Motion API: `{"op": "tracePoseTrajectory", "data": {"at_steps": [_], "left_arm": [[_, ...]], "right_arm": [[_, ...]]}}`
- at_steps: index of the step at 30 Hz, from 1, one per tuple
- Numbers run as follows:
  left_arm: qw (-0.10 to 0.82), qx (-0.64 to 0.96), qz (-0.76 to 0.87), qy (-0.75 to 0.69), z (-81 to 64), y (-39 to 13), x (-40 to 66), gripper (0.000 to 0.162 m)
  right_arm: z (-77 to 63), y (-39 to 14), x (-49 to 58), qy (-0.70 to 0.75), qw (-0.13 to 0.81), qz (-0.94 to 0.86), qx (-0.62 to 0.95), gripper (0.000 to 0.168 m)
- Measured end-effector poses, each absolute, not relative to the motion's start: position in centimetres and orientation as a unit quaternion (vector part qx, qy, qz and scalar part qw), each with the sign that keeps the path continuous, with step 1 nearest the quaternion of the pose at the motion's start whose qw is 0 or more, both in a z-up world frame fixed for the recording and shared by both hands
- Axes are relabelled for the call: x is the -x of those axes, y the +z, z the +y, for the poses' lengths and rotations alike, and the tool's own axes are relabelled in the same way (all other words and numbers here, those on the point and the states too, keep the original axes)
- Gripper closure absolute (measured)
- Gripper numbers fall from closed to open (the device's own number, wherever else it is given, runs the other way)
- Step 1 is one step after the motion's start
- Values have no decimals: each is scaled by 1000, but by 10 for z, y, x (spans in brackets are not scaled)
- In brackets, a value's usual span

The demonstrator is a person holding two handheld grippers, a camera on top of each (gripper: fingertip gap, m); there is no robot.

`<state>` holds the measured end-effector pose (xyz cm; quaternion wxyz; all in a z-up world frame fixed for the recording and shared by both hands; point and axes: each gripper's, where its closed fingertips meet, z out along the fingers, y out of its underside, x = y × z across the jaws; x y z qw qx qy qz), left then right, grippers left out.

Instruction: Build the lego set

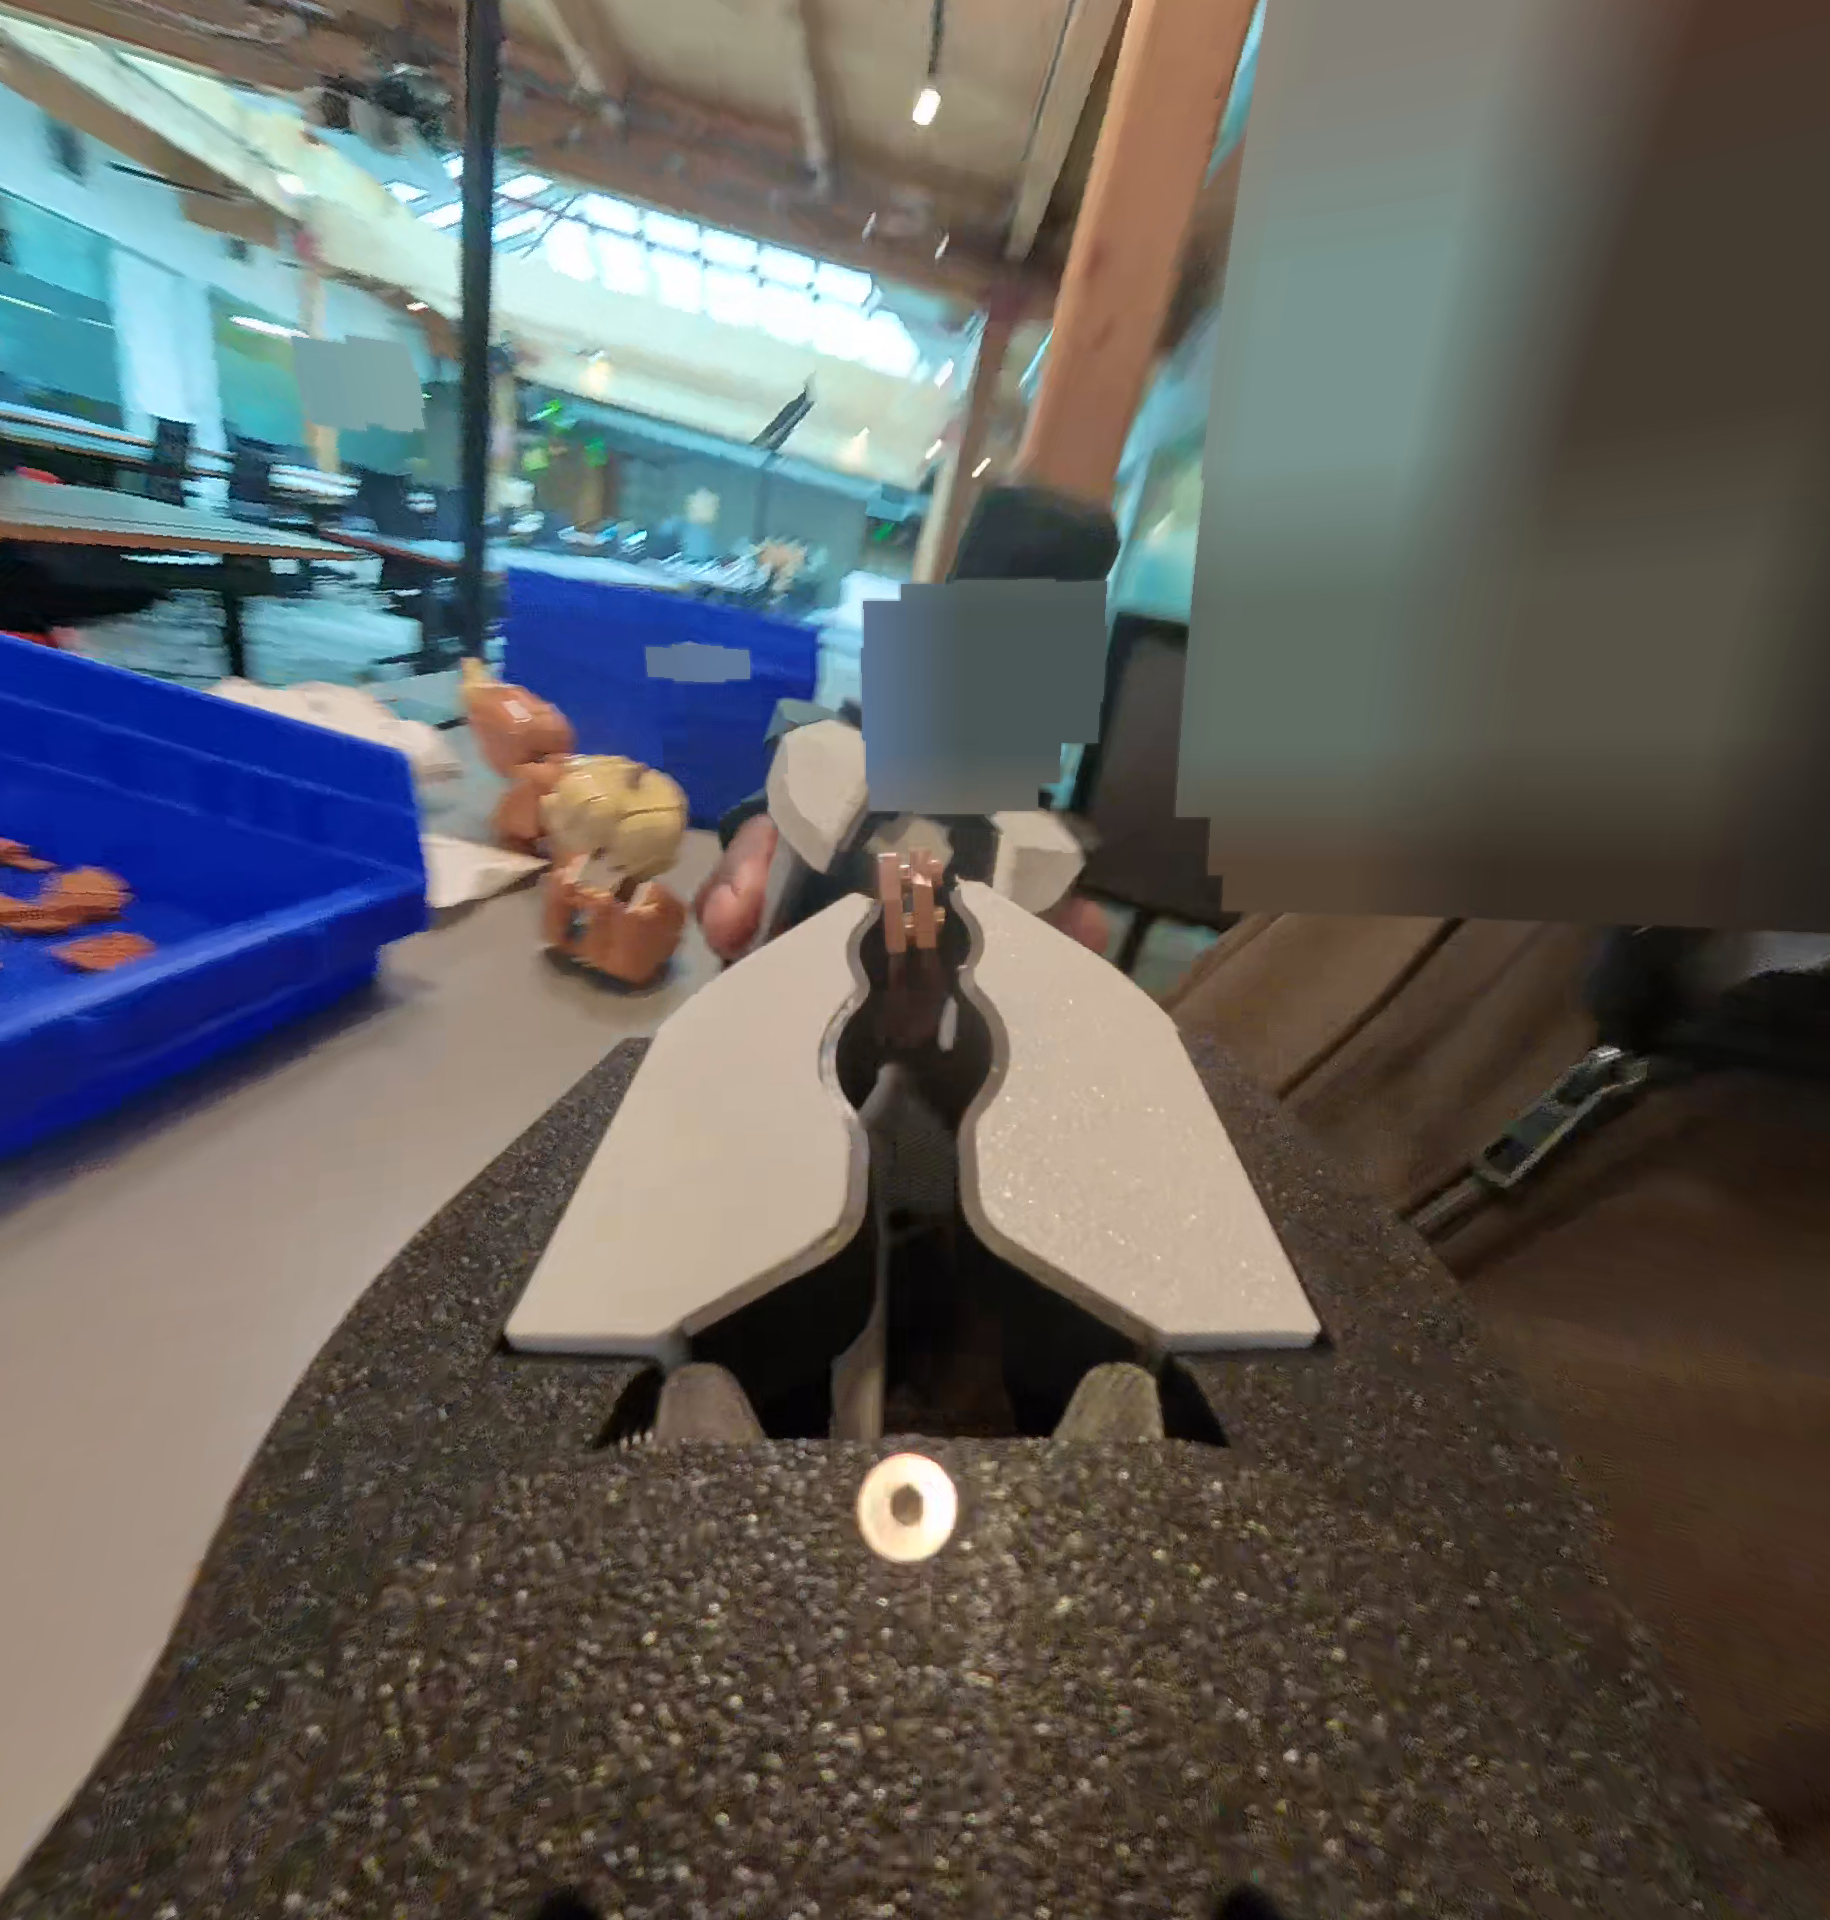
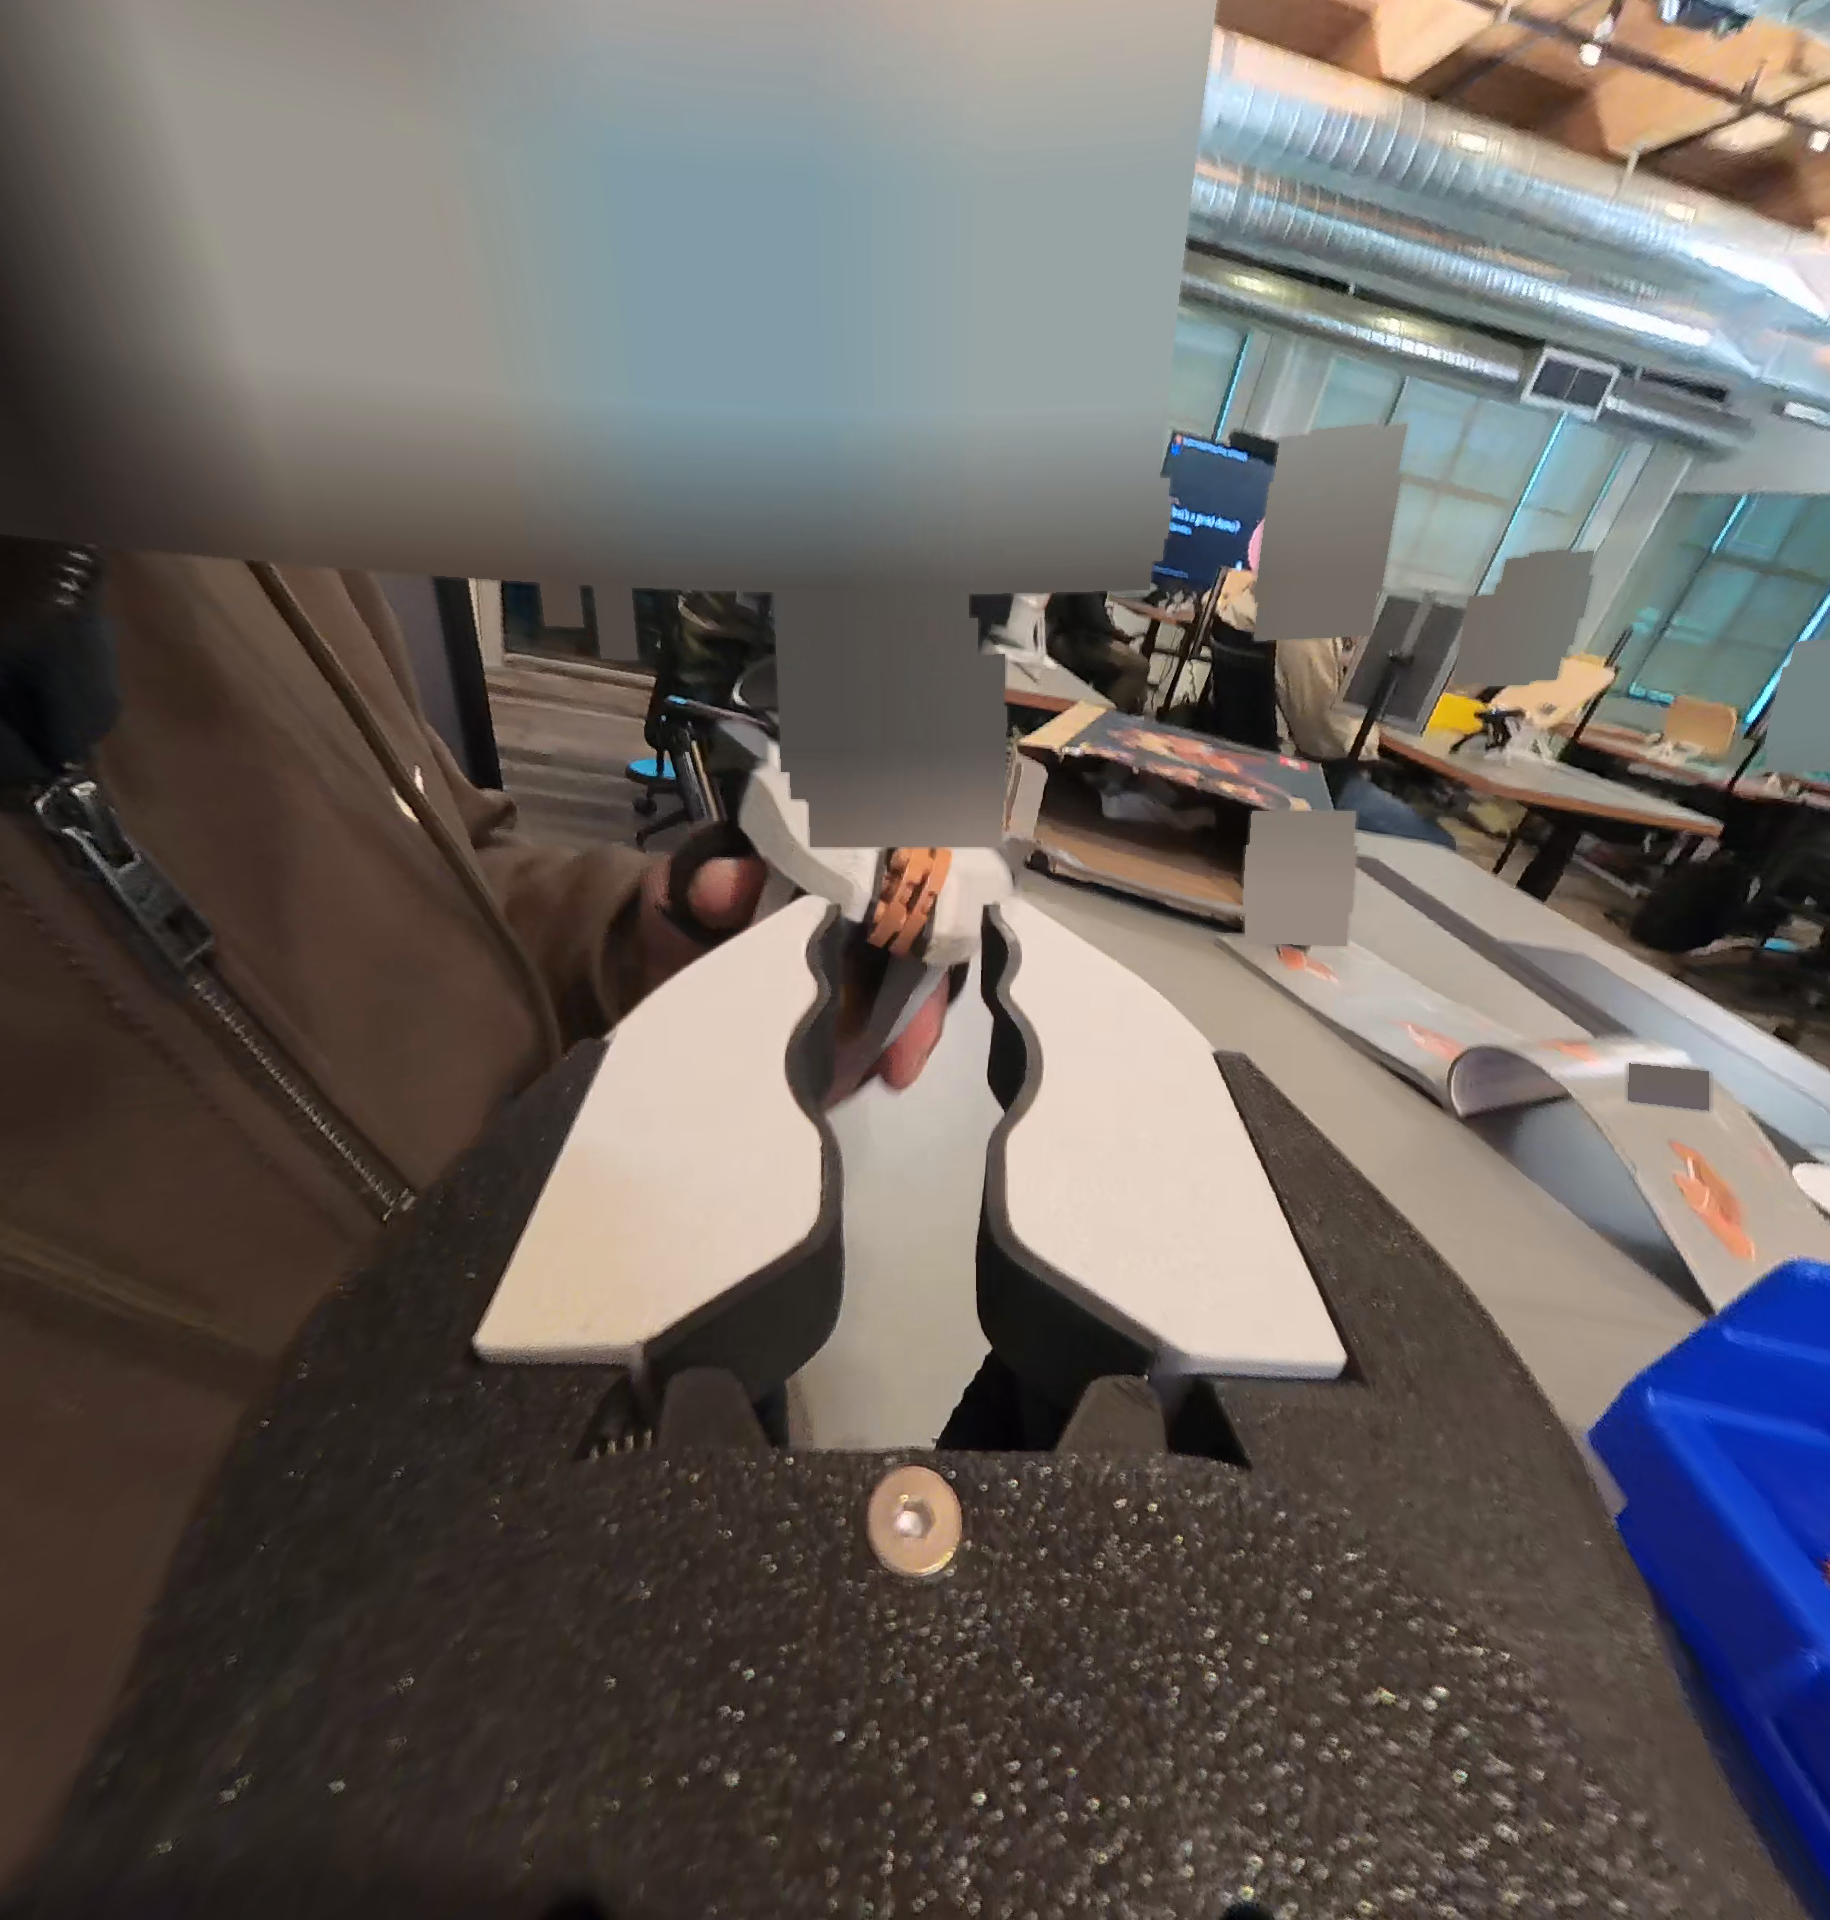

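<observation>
Grippers: raised off the grey table (image 1: 267,1247) and pointed at each other, with a small orange-brown lego piece (image 1: 911,899) between them in mid-air.
Left gripper (image 1: 916,914): jaws nearly together — clenched on the lego piece, which stands out beyond the fingertips.
Right gripper (image 2: 906,914): jaws parted around the same piece; whether its pads actually touch it cannot be told.
Blue bin (image 1: 215,883): on the table to the left in the left wrist view — a scatter of loose orange-brown bricks (image 1: 49,904) lies on its floor. A corner of this or a like bin shows low right in the right wrist view, with a few orange bits inside.
Second blue bin (image 1: 662,675): farther back, contents hidden.
Brown-and-tan lego model (image 1: 599,842): partly built, on the table just beside the near bin.
Cardboard box (image 2: 1139,821): on its side at the far end of the table, open end toward the camera.
Instruction booklet (image 2: 1493,1060): lying open, pages curled, between the box and the bin corner.
Person: brown zip jacket (image 2: 215,1039) close behind the grippers.
</observation>
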<state>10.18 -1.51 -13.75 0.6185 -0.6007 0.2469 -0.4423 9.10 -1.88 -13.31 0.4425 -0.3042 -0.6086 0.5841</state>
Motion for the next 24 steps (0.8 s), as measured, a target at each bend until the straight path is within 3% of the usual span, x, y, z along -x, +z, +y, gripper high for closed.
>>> {"op": "tracePoseTrajectory", "data": {"at_steps": [11,24], "left_arm": [[601,672,383,-199,-13,-165,-107,152],[592,663,420,-183,-17,-174,-118,152]], "right_arm": [[-19,-140,-96,599,390,-628,306,150],[-28,-153,-104,582,361,-672,282,155]]}}
